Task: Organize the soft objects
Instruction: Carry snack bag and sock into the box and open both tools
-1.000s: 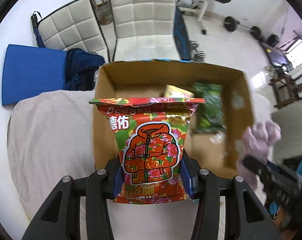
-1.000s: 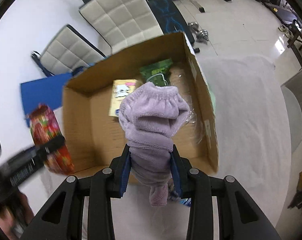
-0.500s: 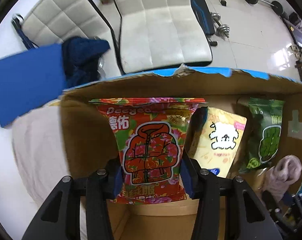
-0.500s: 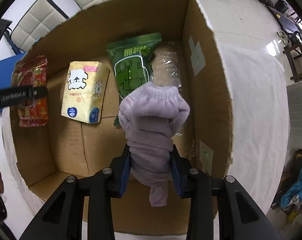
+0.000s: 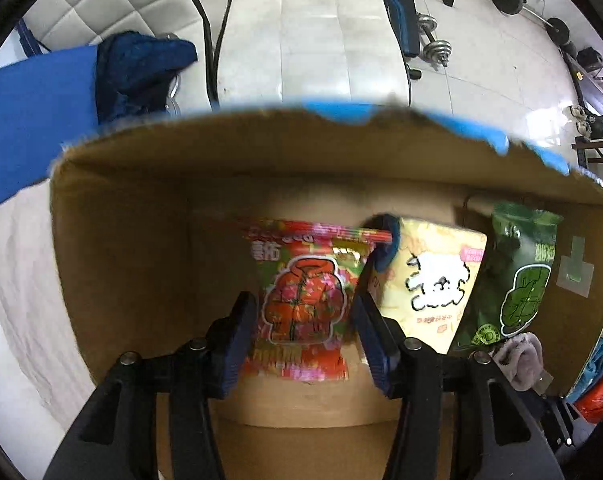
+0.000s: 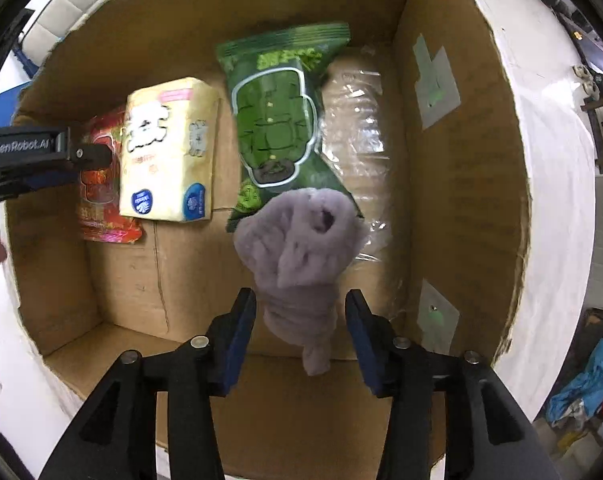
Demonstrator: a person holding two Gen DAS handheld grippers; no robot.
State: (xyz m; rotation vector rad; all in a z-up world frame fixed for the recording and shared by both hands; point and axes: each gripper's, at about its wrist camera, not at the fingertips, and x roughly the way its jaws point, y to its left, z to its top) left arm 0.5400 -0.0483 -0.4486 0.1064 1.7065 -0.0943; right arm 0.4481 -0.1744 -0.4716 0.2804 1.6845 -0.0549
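Observation:
Both grippers reach into a cardboard box (image 5: 121,240) (image 6: 461,200). My left gripper (image 5: 303,320) is open; the red snack bag (image 5: 301,304) lies between its spread fingers on the box floor, next to a yellow packet (image 5: 433,284) and a green bag (image 5: 521,276). My right gripper (image 6: 301,320) is open; the lilac fuzzy sock (image 6: 301,256) sits loose between its fingers, over the green bag (image 6: 277,120) and a clear plastic pack (image 6: 357,128). The sock also shows in the left wrist view (image 5: 517,356). The left gripper shows at the left of the right wrist view (image 6: 73,152).
The box stands on a pale cloth-covered surface (image 5: 17,280) (image 6: 557,160). Beyond it are white padded chairs (image 5: 301,28), a blue mat (image 5: 33,112), a dark blue garment (image 5: 137,68) and gym weights (image 5: 433,44) on the floor.
Both grippers went deeper into the box and opened. The red snack bag and the lilac sock left the fingers' grip and dropped lower.

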